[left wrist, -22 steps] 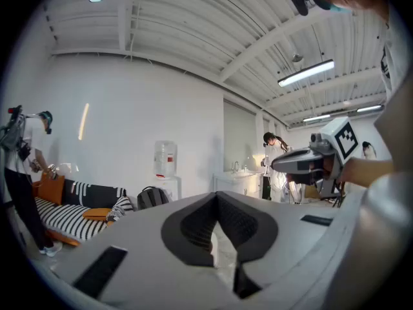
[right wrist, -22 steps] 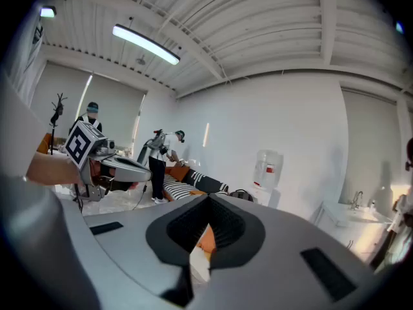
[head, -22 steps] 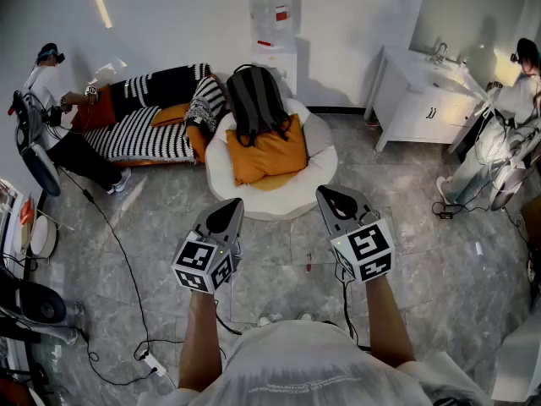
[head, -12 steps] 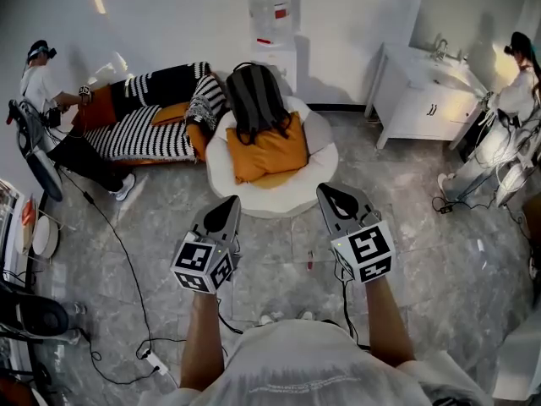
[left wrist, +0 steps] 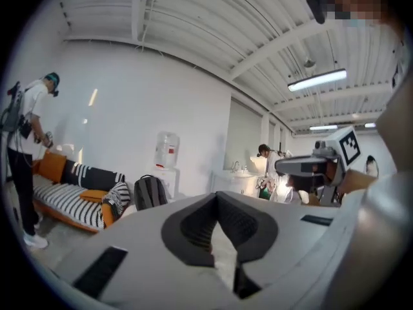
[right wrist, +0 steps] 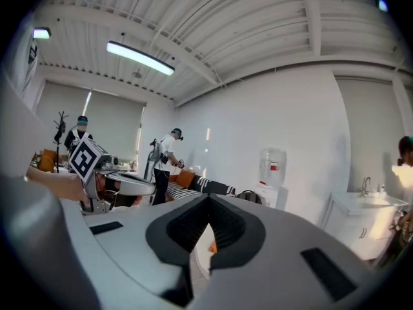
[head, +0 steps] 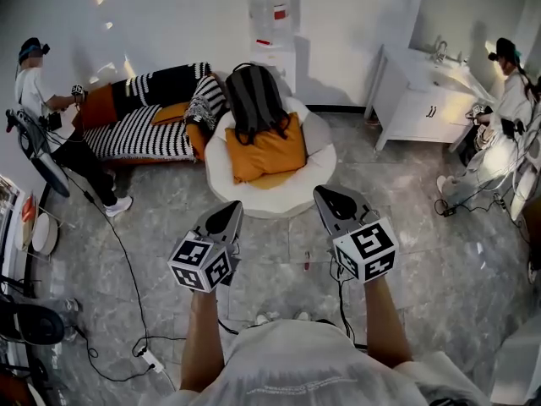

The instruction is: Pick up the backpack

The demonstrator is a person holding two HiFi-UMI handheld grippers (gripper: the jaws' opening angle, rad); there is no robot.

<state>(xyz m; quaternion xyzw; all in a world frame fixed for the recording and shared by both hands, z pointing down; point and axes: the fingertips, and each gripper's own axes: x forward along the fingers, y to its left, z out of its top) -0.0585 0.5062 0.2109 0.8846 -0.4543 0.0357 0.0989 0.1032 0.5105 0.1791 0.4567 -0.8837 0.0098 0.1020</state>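
Observation:
The dark grey backpack (head: 254,100) stands upright against the back of a round white beanbag chair (head: 314,164), behind an orange cushion (head: 267,153). Both grippers hover over the floor short of the chair, well apart from the backpack. My left gripper (head: 228,213) is shut and holds nothing; my right gripper (head: 330,195) is likewise shut and bare. In the left gripper view the backpack (left wrist: 150,192) shows left of the closed left gripper (left wrist: 217,197). In the right gripper view only the backpack's top (right wrist: 250,197) peeks over the closed right gripper (right wrist: 208,199).
A striped sofa (head: 139,134) adjoins the chair on the left, a water dispenser (head: 273,24) stands behind it, and a white sink cabinet (head: 427,104) is at the right. Cables and a power strip (head: 149,360) trail on the floor. A person (head: 51,117) stands at the left, another person (head: 505,100) at the right.
Both grippers have stayed almost in place, still shut. The person at the left has straightened and stepped leftward; the person at the right has shifted a little.

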